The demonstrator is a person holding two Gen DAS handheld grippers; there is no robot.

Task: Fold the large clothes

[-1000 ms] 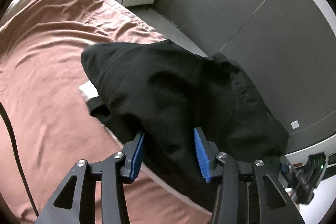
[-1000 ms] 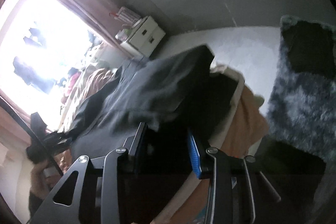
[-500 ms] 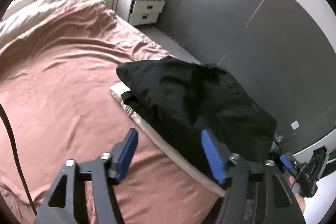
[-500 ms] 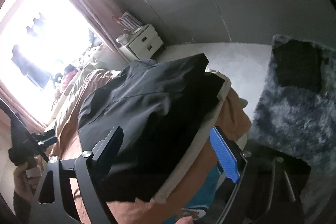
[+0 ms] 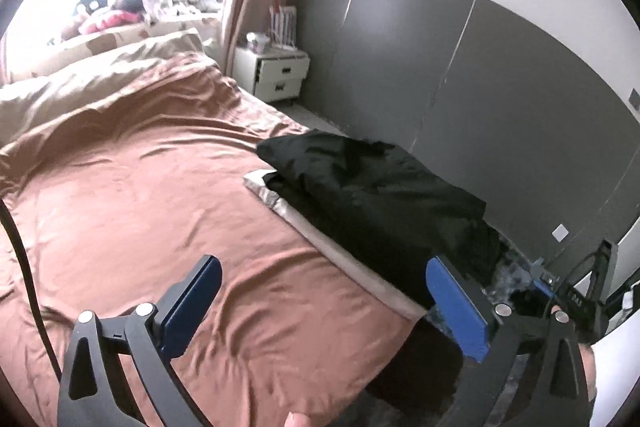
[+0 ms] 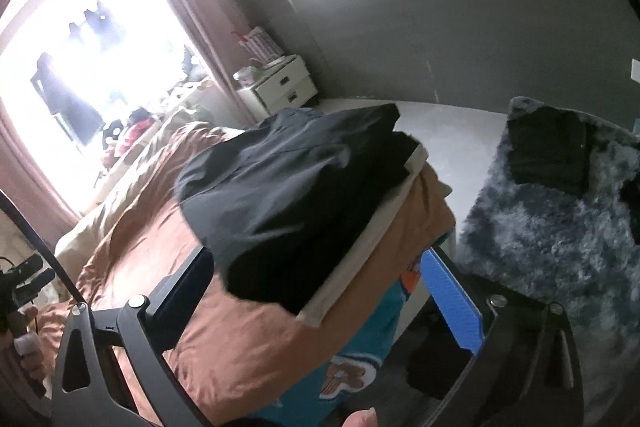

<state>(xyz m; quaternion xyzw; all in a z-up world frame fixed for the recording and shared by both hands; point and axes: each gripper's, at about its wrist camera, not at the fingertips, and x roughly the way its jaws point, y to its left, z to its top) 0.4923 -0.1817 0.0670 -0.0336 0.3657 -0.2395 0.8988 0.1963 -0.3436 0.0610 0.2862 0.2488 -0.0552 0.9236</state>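
Two grippers, both spread wide with nothing between the pads; jaws have just been opening. Left gripper point(image 5: 322, 305) hovers over bare sheet on the near side of the folded black fabric garment point(image 5: 376, 187). Right gripper point(image 6: 324, 291) is at the garment's bed-corner end, not touching it point(image 6: 296, 199).

Garment lies as a compact bundle on a flat pale cream-edged folded item point(image 5: 280, 205), at the edge of the rust-brown sheeted bed point(image 5: 132, 195). Judgement: bundle was set there as part of a finished stack, so release looks deliberate.

Around the garment: white two-drawer nightstand point(image 5: 276, 75) beyond it by the dark grey panelled wall point(image 5: 500, 87); shaggy grey rug point(image 6: 560, 227) on the floor beside it, dark pieces lying on it. Nothing blocks withdrawal. Teal printed fabric point(image 6: 360, 347) hangs below the bed corner.
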